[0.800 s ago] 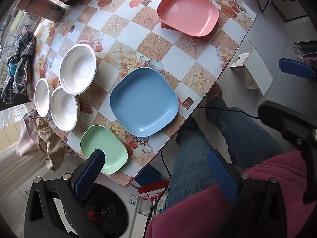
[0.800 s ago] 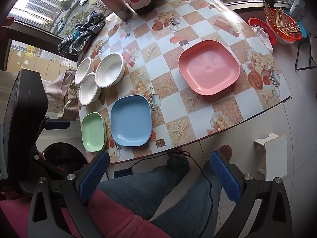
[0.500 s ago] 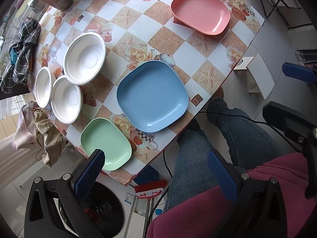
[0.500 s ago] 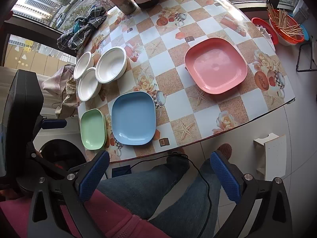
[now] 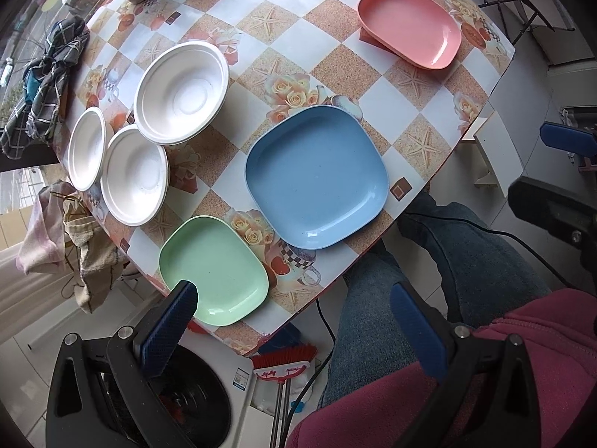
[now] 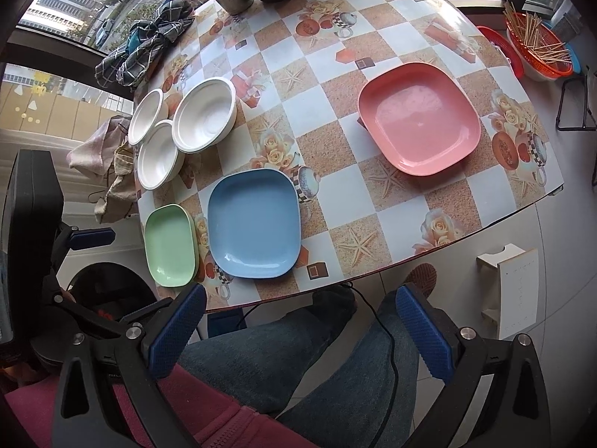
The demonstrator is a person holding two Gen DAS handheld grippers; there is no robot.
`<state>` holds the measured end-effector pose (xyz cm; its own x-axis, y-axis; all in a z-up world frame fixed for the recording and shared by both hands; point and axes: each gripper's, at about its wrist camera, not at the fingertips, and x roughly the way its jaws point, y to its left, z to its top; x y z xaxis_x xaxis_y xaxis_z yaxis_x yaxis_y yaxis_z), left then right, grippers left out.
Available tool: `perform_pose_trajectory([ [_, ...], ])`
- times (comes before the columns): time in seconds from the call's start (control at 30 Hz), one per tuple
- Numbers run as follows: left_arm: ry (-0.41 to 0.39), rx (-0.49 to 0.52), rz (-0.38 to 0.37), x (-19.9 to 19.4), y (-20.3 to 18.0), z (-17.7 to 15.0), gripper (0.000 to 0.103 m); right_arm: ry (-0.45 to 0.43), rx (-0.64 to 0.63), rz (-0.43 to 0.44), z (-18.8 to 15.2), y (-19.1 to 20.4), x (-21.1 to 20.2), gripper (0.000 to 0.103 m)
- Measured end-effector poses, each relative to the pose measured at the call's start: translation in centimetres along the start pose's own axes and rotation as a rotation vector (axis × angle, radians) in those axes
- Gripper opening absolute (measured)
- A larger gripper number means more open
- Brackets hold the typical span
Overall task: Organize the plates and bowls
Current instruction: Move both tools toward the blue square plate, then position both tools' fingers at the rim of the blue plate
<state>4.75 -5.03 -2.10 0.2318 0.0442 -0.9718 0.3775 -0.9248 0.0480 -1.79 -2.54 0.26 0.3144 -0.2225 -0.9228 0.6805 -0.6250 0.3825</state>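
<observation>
1. Where the rounded bench (image 6: 373, 186) curves toward the seated person, a glossy checked cloth of sand, white and pale blue squares printed with starfish, roses and teacups covers it.
2. Windows behind the bench look down on buildings; pale floor tiles lie below.
3. Three square plastic plates lie apart: a small green one (image 5: 214, 268) near the bench's edge, a large blue one (image 5: 317, 177) beside it, a large pink one (image 6: 419, 117) well away.
4. Three round white bowls (image 6: 204, 115) cluster together, rims touching, beyond the green plate.
5. One crumpled plaid cloth (image 6: 145, 46) lies past the bowls.
6. The left tool (image 5: 291, 321) and the right tool (image 6: 298, 321) both hang above jeans-clad legs, blue-padded jaws spread wide, nothing between them.
</observation>
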Motion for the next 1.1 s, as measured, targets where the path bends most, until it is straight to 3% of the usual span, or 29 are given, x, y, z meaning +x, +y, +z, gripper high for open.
perform_pose_trajectory([
  [0.13,-0.114,-0.012,0.046,0.8,1.6,-0.2,0.103,0.027,0.028,-0.013,0.5,0.3,1.3,0.102],
  [0.33,-0.196,-0.139,0.057,3.1,4.1,-0.2,0.103,0.096,0.11,-0.017,0.9,-0.9,3.7,0.102],
  [0.5,-0.2,-0.281,0.111,5.3,5.8,-1.5,0.103,0.189,0.151,-0.059,1.7,-2.4,7.6,0.102],
  [0.57,-0.181,-0.349,0.08,6.3,6.7,-2.3,0.103,0.24,0.128,-0.083,2.3,-2.3,9.3,0.102],
  [0.7,-0.128,-0.469,0.035,8.1,8.0,-3.7,0.103,0.256,0.01,-0.191,4.0,-0.7,12.1,0.102],
  [0.8,-0.137,-0.484,0.025,8.8,8.1,-3.4,0.103,0.247,-0.073,-0.24,4.7,0.6,14.0,0.102],
  [0.97,-0.125,-0.458,0.072,9.9,7.2,-1.6,0.103,0.242,-0.143,-0.348,5.1,1.4,18.2,0.102],
  [1.1,-0.128,-0.436,0.094,10.5,6.3,-0.2,0.103,0.226,-0.199,-0.361,4.9,1.7,19.7,0.103],
])
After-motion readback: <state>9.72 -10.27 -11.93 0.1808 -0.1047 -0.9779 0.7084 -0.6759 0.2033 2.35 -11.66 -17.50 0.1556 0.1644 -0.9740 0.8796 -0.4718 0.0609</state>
